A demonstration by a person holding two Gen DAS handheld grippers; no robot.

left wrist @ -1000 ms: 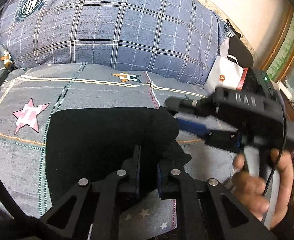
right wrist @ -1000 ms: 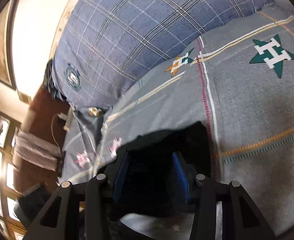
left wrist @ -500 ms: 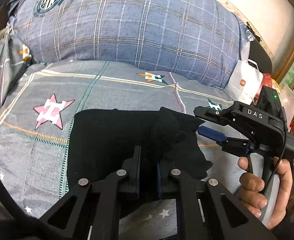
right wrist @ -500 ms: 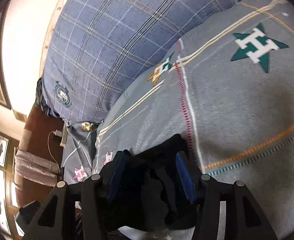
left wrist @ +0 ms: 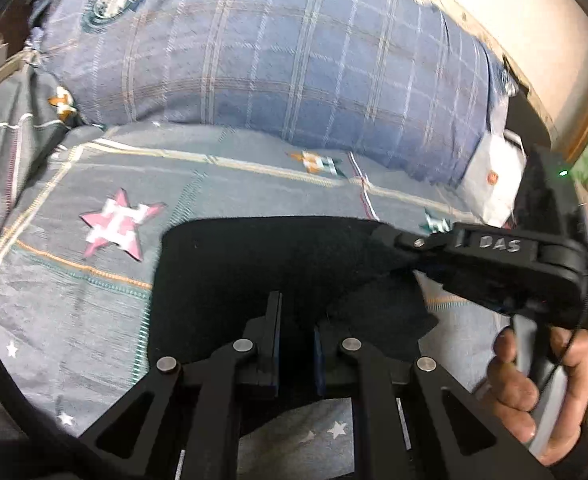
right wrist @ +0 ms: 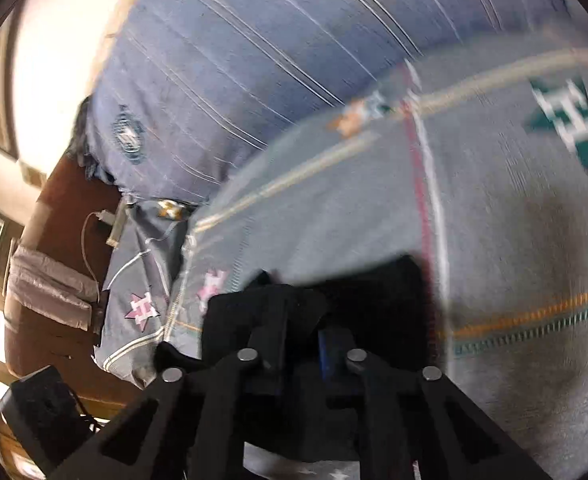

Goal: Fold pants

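The bed (left wrist: pixel 74 312), with its grey star-print cover, carries the black pants (left wrist: pixel 254 264), which lie as a partly folded slab in front of you with the big blue plaid pillow (left wrist: pixel 294 80) beyond them at twelve o'clock. What has changed is on your right: half a second back your right claw (right wrist: pixel 299 344) stood spread around a bunched edge of the cloth, and now its jaws are closing, with black fabric between them (the right wrist view is smeared by motion, so how deep the bite goes is hard to say). In the left wrist view that claw (left wrist: pixel 385 236) reaches in from three o'clock onto the pants' far right corner, your hand (left wrist: pixel 541 392) on its handle. Your left claw (left wrist: pixel 295 340) has stayed pressed together on the near edge of the pants throughout. I judge that both ends are now taken, so the next fold can be lifted over.
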